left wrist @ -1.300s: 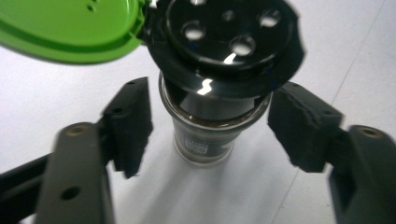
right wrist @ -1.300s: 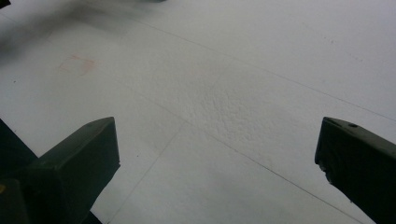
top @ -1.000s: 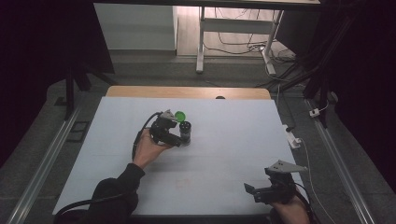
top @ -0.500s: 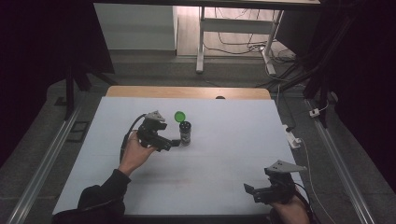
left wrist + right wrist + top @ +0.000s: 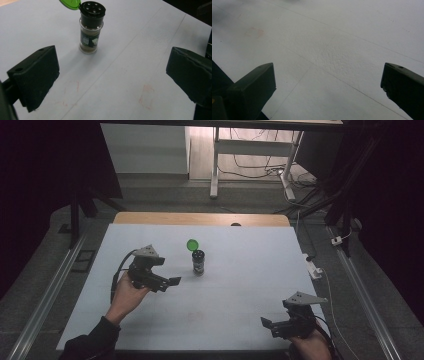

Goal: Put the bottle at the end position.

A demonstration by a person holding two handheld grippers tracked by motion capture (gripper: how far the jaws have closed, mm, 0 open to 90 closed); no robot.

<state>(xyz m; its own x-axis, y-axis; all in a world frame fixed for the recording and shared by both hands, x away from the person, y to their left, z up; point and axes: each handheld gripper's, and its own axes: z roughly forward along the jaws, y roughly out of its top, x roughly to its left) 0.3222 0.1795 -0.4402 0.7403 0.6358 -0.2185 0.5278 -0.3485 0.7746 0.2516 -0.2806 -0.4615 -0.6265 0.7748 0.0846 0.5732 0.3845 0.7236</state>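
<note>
Spice jar (image 5: 198,262) stands upright near the bench (image 5: 240,245) centre, green flip lid (image 5: 192,244) hinged open, 5 shaker holes showing. Left tongs (image 5: 167,282) sit just beside it w/ jaws wide, just been opening, nothing btwn them. Right tongs (image 5: 268,325) at the near right edge, also wide, holding nothing.

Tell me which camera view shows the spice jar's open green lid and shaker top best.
The left gripper view: the spice jar stands close, with the holes in its black shaker top and the flipped-back green lid clear, though the frame cuts off part of the lid. The high view shows the jar small and far; the right gripper view looks at bare table.
</note>
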